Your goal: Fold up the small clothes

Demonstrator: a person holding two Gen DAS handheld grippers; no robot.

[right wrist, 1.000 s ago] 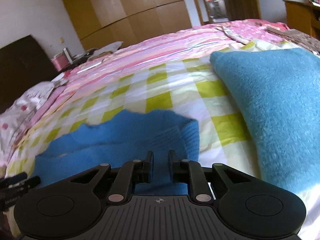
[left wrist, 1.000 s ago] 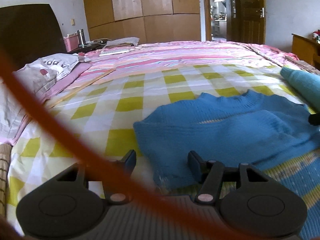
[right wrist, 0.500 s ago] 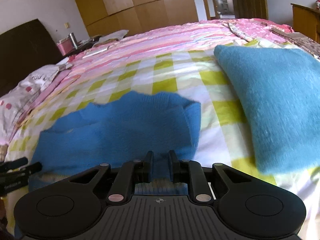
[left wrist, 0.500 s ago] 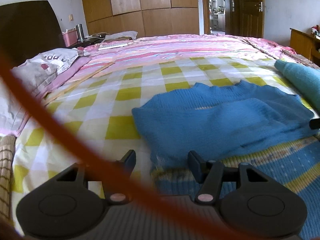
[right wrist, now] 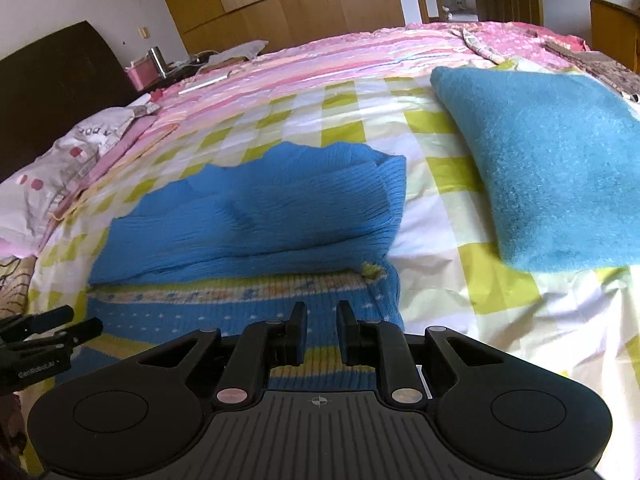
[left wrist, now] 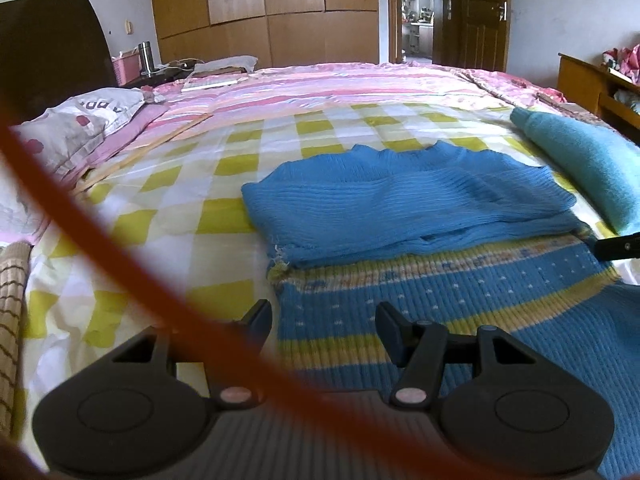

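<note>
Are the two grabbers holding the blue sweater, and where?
No. Both the left gripper and right gripper have open jaws above the blue sweater, gripping nothing.

Your sweater (left wrist: 404, 204) is ribbed knit wool, matt, with a frayed corner of loose yarn; its patterned band (left wrist: 440, 280) shows a coarser rib. Beside it, near the bed's right edge, the cushion (right wrist: 552, 168) looks fuzzy, like fleece or terry. Under both you have a smooth, thin cotton sheet (left wrist: 192, 208), slightly creased, and beyond it a striped cover (left wrist: 320, 88) of similar smooth cloth. Your left hand-held gripper (left wrist: 324, 320) and right hand-held gripper (right wrist: 322, 332) are matt black plastic with ridged decks. The wardrobe (left wrist: 264, 12) is satin-finished wood, the door (left wrist: 480, 12) darker, glossier wood. The flask (left wrist: 146, 56) looks like brushed metal.
</note>
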